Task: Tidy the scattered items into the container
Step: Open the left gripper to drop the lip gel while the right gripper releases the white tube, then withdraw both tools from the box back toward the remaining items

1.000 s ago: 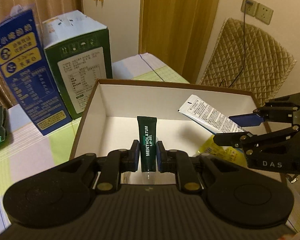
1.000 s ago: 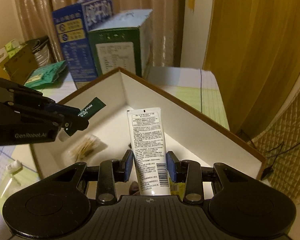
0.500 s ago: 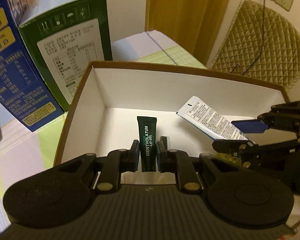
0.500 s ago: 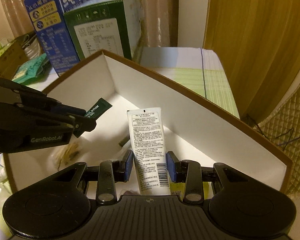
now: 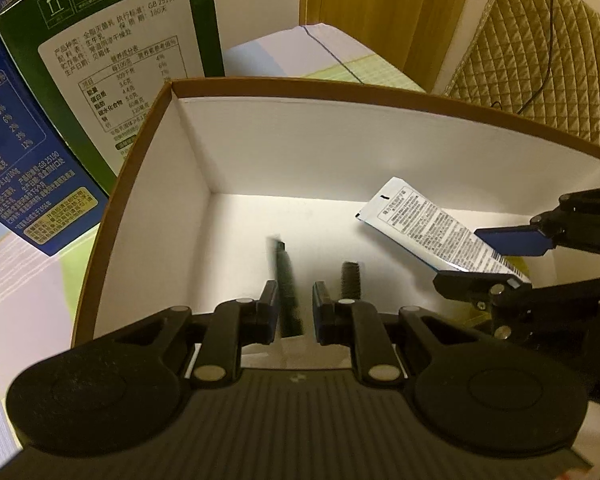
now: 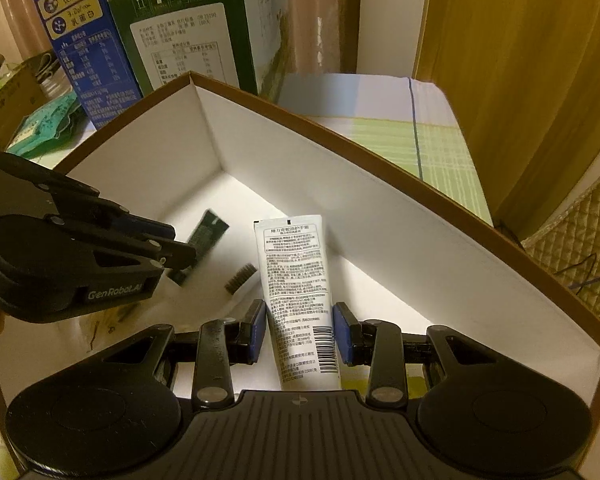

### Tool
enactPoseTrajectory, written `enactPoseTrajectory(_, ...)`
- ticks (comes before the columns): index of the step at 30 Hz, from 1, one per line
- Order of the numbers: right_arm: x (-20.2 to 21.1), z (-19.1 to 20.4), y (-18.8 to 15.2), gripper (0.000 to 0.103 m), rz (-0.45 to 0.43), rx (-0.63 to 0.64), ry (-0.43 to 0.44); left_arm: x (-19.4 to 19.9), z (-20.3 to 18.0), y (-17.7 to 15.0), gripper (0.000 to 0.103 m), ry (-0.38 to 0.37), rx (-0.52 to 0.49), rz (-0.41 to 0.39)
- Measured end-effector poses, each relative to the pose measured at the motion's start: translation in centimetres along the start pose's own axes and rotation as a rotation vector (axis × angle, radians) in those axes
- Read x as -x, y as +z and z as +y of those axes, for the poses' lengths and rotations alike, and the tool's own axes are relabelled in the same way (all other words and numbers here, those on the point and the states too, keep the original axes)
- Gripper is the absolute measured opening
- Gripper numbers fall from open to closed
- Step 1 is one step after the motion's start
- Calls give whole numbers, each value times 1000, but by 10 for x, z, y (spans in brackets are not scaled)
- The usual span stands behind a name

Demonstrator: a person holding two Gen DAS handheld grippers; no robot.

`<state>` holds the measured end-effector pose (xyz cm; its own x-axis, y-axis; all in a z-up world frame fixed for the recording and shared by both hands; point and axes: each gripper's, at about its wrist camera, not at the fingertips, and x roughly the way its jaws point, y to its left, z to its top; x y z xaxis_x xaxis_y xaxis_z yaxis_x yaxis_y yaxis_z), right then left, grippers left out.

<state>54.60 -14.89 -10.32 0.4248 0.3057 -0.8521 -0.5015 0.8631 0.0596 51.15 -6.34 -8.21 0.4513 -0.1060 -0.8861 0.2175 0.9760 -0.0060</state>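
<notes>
A brown-rimmed white box lies below both grippers. My left gripper is open inside it; the dark green lip gel tube is blurred, dropping loose between its pads. My right gripper is shut on a white hand cream tube, held over the box's right part. A small dark ribbed piece lies on the box floor.
A green carton and a blue milk carton stand by the box's far left corner. A green packet lies left of them. A quilted chair back stands at right. Yellow packaging lies under the right gripper.
My left gripper opened and let go of the lip gel tube, which is falling into the box. Both grippers moved lower and further into the box. The right still holds the white tube.
</notes>
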Motion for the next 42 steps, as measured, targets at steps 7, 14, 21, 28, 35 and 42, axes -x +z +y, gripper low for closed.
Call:
enactPoseTrajectory(7,-5,1,4,33,5,-12,2,1,6,-2,16,5,0,-8)
enactPoseTrajectory(14,-1,0,1,44,-49,-5,-8,3,7,-3,22,8,-7,-11)
enactPoseTrajectory(21,24,-5,-8,79,-64,-50,10,16,4,-12,40,14,-34,-32)
enactPoseTrajectory(28,56,1,-27,97,-113,-55,8,39,1,-19,62,-9,-32,-73)
enactPoseTrajectory(35,87,8,-49,101,-153,-135,-12,71,-13,-38,78,0,-49,-125)
enactPoseTrajectory(42,113,22,-72,101,-181,-166,-105,103,-23,-60,86,48,-41,-180)
